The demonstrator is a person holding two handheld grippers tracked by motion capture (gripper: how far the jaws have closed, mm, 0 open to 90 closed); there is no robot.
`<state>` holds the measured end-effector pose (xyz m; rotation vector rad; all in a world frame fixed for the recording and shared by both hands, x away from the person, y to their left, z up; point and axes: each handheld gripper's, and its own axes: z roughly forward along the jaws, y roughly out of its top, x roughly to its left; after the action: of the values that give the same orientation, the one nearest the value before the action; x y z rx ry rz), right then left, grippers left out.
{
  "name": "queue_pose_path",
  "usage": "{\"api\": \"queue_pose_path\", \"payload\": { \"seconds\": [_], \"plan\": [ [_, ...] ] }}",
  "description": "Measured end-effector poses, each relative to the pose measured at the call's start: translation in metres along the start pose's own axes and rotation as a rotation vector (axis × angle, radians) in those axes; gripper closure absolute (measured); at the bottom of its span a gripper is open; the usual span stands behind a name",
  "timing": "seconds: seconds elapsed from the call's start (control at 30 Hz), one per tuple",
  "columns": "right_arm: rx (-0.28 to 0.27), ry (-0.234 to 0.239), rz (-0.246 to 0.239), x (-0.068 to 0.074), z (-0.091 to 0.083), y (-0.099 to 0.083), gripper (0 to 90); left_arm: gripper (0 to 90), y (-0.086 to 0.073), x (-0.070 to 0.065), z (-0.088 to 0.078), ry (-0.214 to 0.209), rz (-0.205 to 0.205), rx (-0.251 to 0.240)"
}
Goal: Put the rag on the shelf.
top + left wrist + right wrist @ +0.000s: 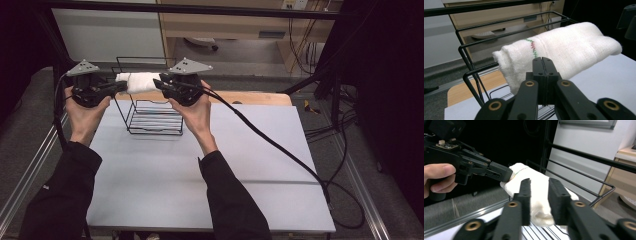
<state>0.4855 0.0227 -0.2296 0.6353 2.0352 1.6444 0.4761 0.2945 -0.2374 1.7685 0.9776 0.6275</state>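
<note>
Tabletop [210,165], pale grey, carrying a black wire rack [150,117] at its far left. A rolled white towel [136,81] lies across the rack's upper rails, near the corner, held between two hand-held grippers that meet it from opposite ends.

Left gripper [543,62]: jaws shut tight, tips buried in the near edge of the towel, apparently pinching a fold; how much cloth is caught cannot be told from the left gripper view.

Right gripper [539,195]: jaws narrowly parted with the towel's other end [541,202] between them; a gap shows on each side, so the pads do not seem to press the cloth.

Risks, in order of consequence. (1) With one end unclamped, the roll hangs on a single pinch and the rails; a pull by the left hand could drag it off the rack onto the tabletop. (2) A thin pinch may slip, letting the roll unwind and drape through the wires. (3) Either jaw tip may snag a rail [506,33], tipping the light rack. (4) The right gripper's cable [270,142] crossing the tabletop could catch.
</note>
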Motion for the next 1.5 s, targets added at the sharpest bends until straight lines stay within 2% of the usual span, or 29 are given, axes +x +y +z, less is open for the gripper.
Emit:
{"api": "queue_pose_path", "payload": {
  "seconds": [0.17,0.27,0.4,0.5,0.6,1.13,1.33,1.5],
  "plan": [
    [0.053,0.037,0.012,0.005,0.010,0.004,88.9,89.9,-0.003,0.000,0.002,0.000,0.005,0.005],
    [0.080,0.053,0.023,0.008,0.016,0.000,90.0,90.0,-0.006,0.000,0.003,-0.001,0.007,0.010],
    [0.132,0.027,0.007,0.008,0.023,-0.009,90.0,90.0,-0.010,0.002,0.006,-0.003,0.005,0.018],
    [0.146,0.010,0.012,0.006,0.026,-0.016,90.0,89.9,-0.013,0.003,0.009,0.000,0.003,0.023],
    [0.162,-0.013,-0.004,0.005,0.029,-0.021,90.0,90.0,-0.015,0.004,0.011,0.003,-0.001,0.026],
    [0.168,-0.035,0.018,-0.001,0.036,-0.033,88.7,89.9,-0.017,0.006,0.018,0.015,-0.008,0.028],
    [0.151,-0.015,0.020,0.001,0.028,-0.027,84.9,89.6,-0.017,0.005,0.012,0.009,0.002,0.023],
    [0.147,0.000,0.017,0.004,0.018,-0.020,79.6,82.8,-0.017,0.002,0.004,0.005,0.007,0.024]
  ]
}}
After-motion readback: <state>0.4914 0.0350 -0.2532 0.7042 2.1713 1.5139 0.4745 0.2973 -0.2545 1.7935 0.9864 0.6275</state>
